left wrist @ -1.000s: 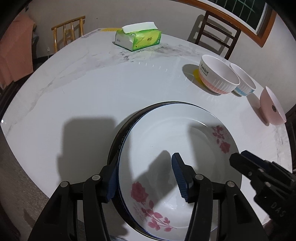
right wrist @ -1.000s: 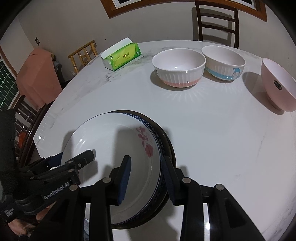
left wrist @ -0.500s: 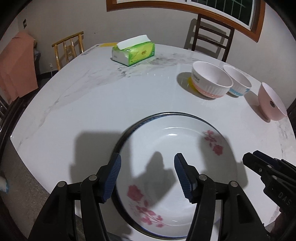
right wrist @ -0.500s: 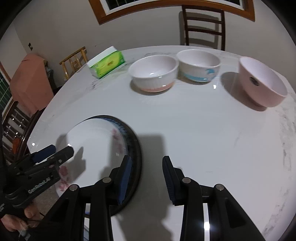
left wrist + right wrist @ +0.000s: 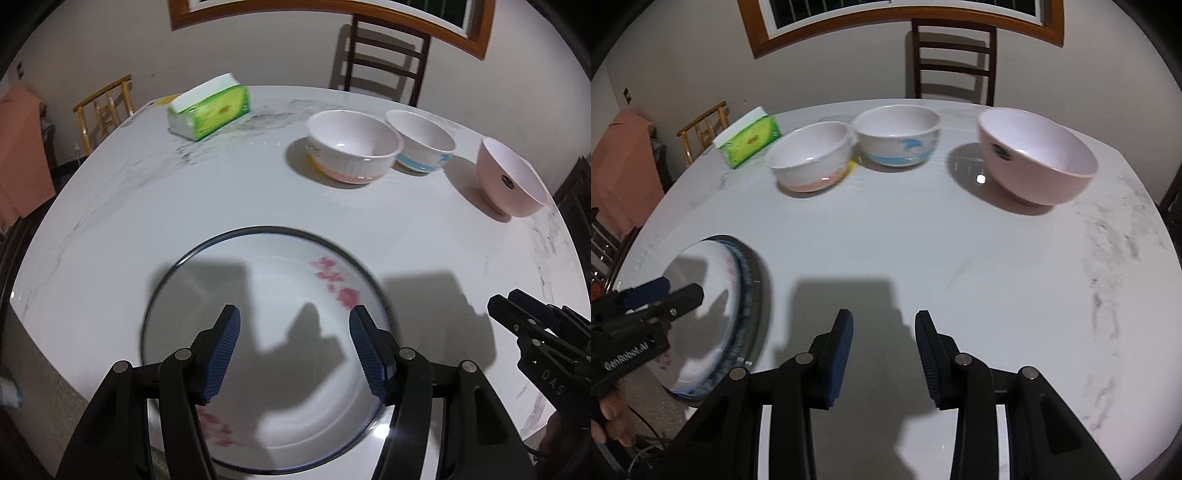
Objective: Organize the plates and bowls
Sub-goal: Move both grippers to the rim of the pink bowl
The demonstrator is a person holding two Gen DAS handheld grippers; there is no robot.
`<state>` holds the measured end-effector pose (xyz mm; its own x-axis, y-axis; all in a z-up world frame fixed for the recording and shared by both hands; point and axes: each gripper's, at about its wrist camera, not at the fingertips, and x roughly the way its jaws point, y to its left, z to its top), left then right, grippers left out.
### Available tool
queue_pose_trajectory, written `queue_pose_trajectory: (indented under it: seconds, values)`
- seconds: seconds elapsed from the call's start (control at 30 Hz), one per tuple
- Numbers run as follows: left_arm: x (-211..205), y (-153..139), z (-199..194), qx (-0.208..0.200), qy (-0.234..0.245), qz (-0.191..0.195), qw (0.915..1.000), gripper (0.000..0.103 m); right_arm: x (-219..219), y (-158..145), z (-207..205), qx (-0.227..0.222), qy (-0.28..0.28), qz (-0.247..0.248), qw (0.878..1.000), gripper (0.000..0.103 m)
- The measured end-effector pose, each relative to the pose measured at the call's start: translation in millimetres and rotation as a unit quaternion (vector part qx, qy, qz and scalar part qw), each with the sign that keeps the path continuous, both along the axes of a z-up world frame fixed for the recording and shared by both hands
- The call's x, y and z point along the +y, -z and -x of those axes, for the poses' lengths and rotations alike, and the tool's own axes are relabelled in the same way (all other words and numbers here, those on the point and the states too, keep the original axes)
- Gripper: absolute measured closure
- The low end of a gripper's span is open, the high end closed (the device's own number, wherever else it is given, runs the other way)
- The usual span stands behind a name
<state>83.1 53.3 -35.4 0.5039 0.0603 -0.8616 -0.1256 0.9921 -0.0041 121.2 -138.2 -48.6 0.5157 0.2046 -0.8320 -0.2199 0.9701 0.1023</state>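
Two stacked plates are sitting at the near left edge of the tabletop: a white floral plate is resting on a dark-rimmed plate, of which only the rim is showing. Both are looking glazed, rigid and breakable, so they are likely slippery at the rim and moderately heavy as a pair; a hold across the rim edge, with one pad above and one below, is appearing the soundest.

The left gripper is hovering over the near half of the floral plate with its jaws standing wide apart and nothing between them. The right gripper is hanging over bare tabletop just right of the stack, jaws likewise parted and empty.

A green tissue pack is lying toward the far left edge, apart from the crockery.

Three bowls are standing in a row along the far side. The ribbed white bowl with a pink base and the white bowl with a blue band are sitting so close that I cannot tell whether they are touching. The pink bowl is standing apart, toward the far right edge. All three are looking light, stiff and smooth-walled; pinching the rim wall is seeming the practical hold, and nesting them is calling for gentle contact to avoid chipping.
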Motion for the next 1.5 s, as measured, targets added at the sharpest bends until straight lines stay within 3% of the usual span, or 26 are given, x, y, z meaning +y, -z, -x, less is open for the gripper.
queue_pose_trajectory:
  seconds: [0.37,0.57,0.73,0.9,1.07,1.4,1.5]
  values:
    - [-79.1,-12.2,-55.9,0.021,0.083,0.031,0.9958,0.044,-113.7,-6.2,-38.8,0.043,0.042,-0.038,0.997,0.067]
    - [-119.6,-28.0,-95.3,0.022,0.113,0.046,0.9923,0.044,-162.1,-39.4,-84.3,0.028,0.077,-0.037,0.996,0.067]
    - [-142.0,-47.4,-135.2,0.004,0.107,0.065,0.9921,0.044,-184.1,-56.1,-128.9,0.013,0.104,-0.030,0.994,0.067]
    - [-157.7,-48.8,-179.3,0.019,0.093,0.093,0.9912,0.043,-194.3,-48.7,-169.0,0.033,0.117,-0.018,0.992,0.067]
    - [-166.8,-31.8,-210.2,0.045,0.078,0.116,0.9891,0.044,-194.4,-28.0,-192.3,0.057,0.125,-0.013,0.990,0.067]
    - [-195.9,2.0,-239.2,0.070,0.082,0.108,0.9883,0.048,-187.3,-4.5,-208.8,0.075,0.126,-0.017,0.989,0.068]
    - [-196.5,9.1,-242.2,0.074,0.079,0.116,0.9873,0.064,-187.8,-2.2,-209.6,0.071,0.130,-0.016,0.989,0.072]
